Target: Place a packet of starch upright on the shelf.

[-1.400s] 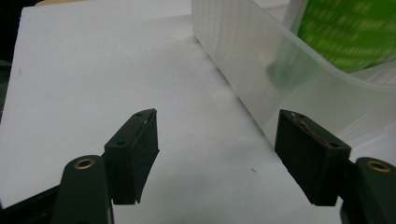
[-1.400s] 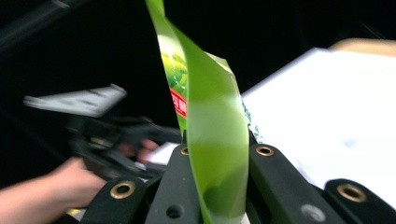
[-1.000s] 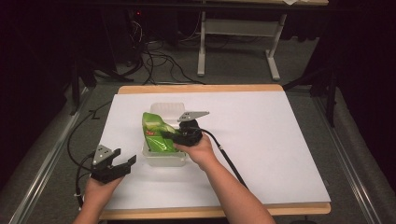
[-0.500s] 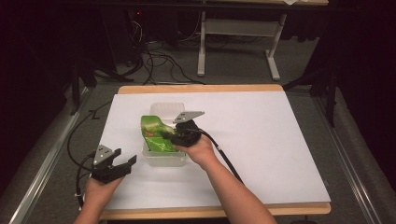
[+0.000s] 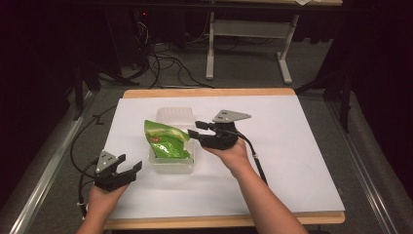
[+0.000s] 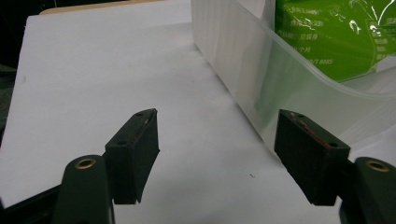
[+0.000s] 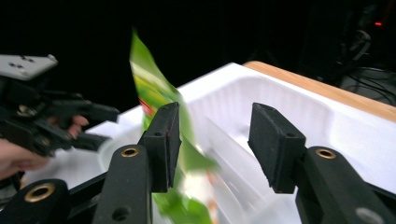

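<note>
- So the green snack bag (image 5: 167, 142) was sitting inside the clear plastic tub (image 5: 171, 166), leaning up with its top corner poking over the tub's rim.
- The tub itself sat on the white surface (image 5: 292, 146), a bit toward the person's left half of it.
- The right hand-held gripper (image 5: 196, 129) was hanging just off the tub's right side, above the rim, with its tips pointing at the bag.
- Its jaws had just been opening and stood apart, nothing pinched between them. In the right gripper view the bag (image 7: 159, 107) looked blurry, just past the pads and free of them.
- The left hand-held gripper (image 5: 129, 165) was sitting near the tub's front left corner, low by the surface, not touching the tub.
- Its jaws were spread wide with nothing in them. The left gripper view had the tub wall (image 6: 261, 88) just beside one pad, and the bag (image 6: 327, 32) showing through the plastic.
- Cables trailed off both grippers toward the person.
</note>
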`<act>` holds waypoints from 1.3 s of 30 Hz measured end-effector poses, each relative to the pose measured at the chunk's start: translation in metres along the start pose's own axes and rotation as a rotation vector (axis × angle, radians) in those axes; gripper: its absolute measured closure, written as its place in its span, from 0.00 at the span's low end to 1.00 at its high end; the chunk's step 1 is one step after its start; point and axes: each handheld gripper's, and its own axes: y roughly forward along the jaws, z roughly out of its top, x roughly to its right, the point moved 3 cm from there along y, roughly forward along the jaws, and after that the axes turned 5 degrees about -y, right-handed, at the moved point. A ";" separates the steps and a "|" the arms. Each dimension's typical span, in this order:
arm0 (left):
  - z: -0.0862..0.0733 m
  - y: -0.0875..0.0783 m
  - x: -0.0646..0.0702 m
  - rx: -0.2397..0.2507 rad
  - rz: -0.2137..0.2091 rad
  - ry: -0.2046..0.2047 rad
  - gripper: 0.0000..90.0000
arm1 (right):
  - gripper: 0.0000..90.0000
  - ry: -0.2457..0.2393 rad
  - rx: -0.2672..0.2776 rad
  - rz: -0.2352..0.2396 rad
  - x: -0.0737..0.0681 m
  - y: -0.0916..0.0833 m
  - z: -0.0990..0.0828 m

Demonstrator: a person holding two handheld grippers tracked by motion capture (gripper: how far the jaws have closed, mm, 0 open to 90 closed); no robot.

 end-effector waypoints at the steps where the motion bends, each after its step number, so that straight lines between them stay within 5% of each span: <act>1: 0.000 0.001 0.000 -0.001 0.002 0.000 0.35 | 0.59 0.002 -0.006 -0.017 0.004 -0.005 -0.006; 7: -0.001 0.001 -0.002 -0.008 0.004 -0.004 0.35 | 0.53 0.054 -0.067 -0.126 0.032 -0.037 -0.051; 13: 0.000 -0.001 -0.006 0.002 0.010 -0.025 0.35 | 0.48 0.074 -0.079 -0.229 0.049 -0.067 -0.074; 14: 0.000 -0.002 -0.009 0.003 0.015 -0.033 0.35 | 0.46 0.077 -0.074 -0.279 0.056 -0.082 -0.081; 28: -0.001 -0.003 -0.015 0.000 0.029 -0.064 0.35 | 0.40 0.131 -0.045 -0.579 0.087 -0.194 -0.119; 33: -0.003 0.006 -0.009 -0.048 0.021 -0.029 0.35 | 0.40 0.167 -0.037 -0.643 0.093 -0.214 -0.132; 36: -0.003 0.009 -0.005 -0.058 0.027 -0.011 0.35 | 0.39 0.213 -0.068 -0.619 0.099 -0.206 -0.143; 39: -0.002 0.008 -0.004 -0.052 0.024 -0.011 0.35 | 0.39 0.209 -0.118 -0.595 0.099 -0.196 -0.149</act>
